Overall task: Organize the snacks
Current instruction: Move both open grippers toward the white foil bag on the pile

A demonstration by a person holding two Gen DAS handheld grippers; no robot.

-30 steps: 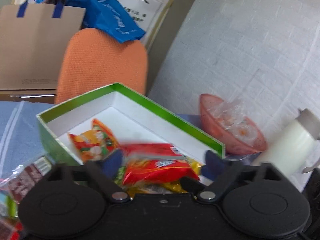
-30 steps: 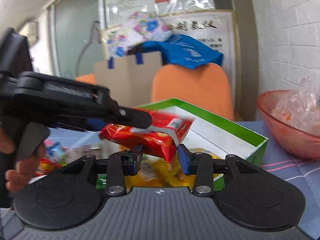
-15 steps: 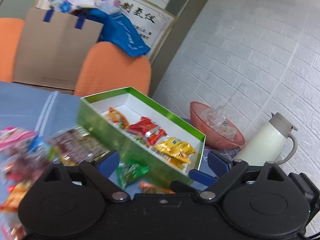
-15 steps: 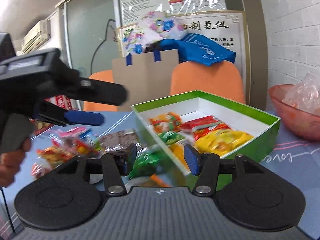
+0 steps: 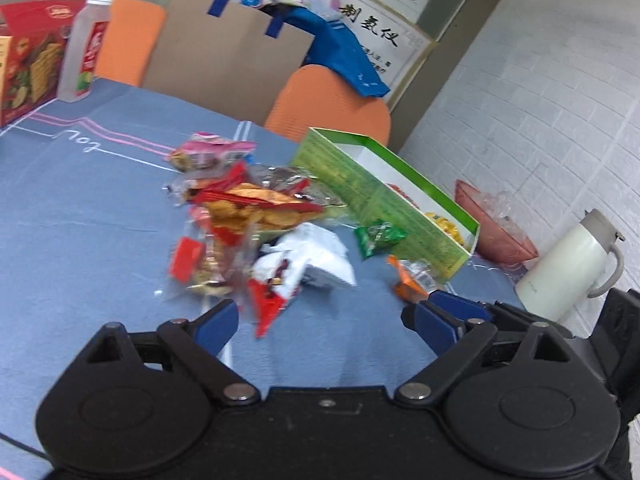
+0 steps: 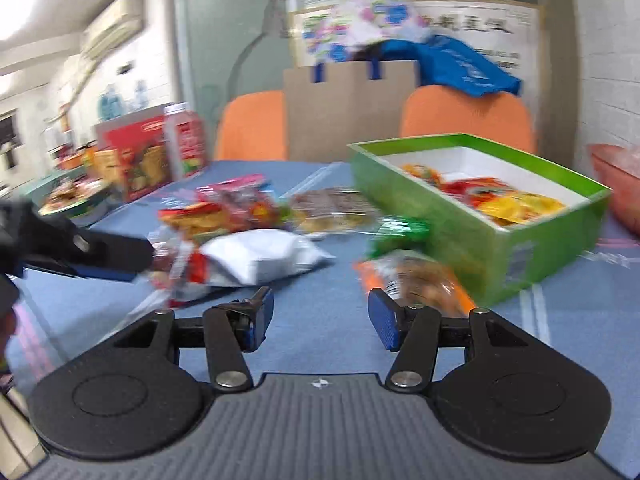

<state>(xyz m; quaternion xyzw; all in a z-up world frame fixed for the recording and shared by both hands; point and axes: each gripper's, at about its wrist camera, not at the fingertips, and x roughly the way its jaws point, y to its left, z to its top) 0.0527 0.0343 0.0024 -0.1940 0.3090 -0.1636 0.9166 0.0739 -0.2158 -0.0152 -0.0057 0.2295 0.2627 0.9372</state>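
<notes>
1. We should pick one snack from the pile, close on its middle, and carry it to the green box point(image 6: 472, 216).
2. Our left claw point(image 5: 326, 322) is wide open and holds nothing. The white bag point(image 5: 316, 256) lies just past it, a little left.
3. Our right claw point(image 6: 320, 318) is wide open and empty too. The orange snack point(image 6: 416, 280) lies just beyond its right pad, on the desk point(image 5: 80, 208) near the box.
</notes>
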